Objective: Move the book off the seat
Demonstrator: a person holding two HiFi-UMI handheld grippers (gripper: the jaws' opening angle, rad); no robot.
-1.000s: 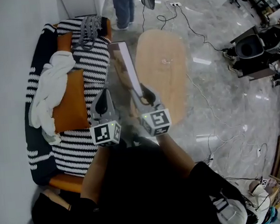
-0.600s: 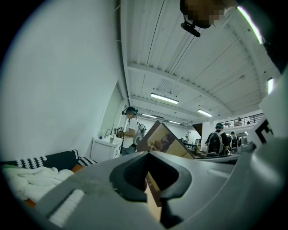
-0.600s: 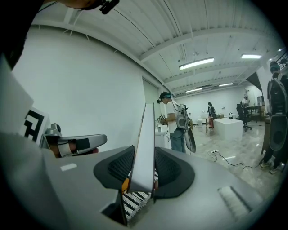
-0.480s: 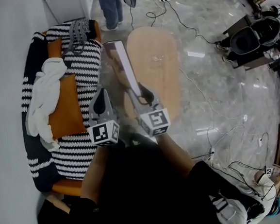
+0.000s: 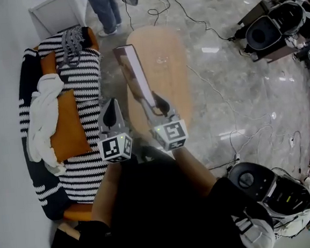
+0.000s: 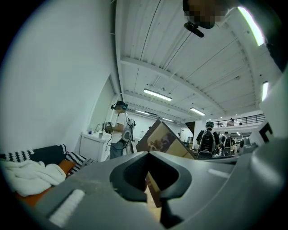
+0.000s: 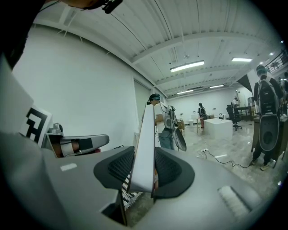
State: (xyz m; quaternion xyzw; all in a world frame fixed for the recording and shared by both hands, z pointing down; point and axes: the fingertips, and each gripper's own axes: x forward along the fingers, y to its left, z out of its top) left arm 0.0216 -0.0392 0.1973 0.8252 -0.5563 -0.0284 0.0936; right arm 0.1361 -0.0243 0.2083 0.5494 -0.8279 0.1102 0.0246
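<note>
Right gripper (image 5: 156, 105) clamps book (image 5: 138, 76) near lower end, pads pressing both covers. Book stands on edge in air, already clear of sofa (image 5: 84, 81), over left edge of oval wooden table (image 5: 165, 55). Edge-on hold likely stops covers flapping open in transit.

Left gripper (image 5: 111, 112) empty, jaws drawn together, parked just beside right one near sofa's front edge, out of book's path.

White cloth (image 5: 42, 117) and orange cushion (image 5: 68, 123) lie on sofa. Table looks likeliest set-down spot. Person (image 5: 104, 9) stands beyond sofa's far end, cables (image 5: 189, 20) trail on floor past table; neither seems to block.
</note>
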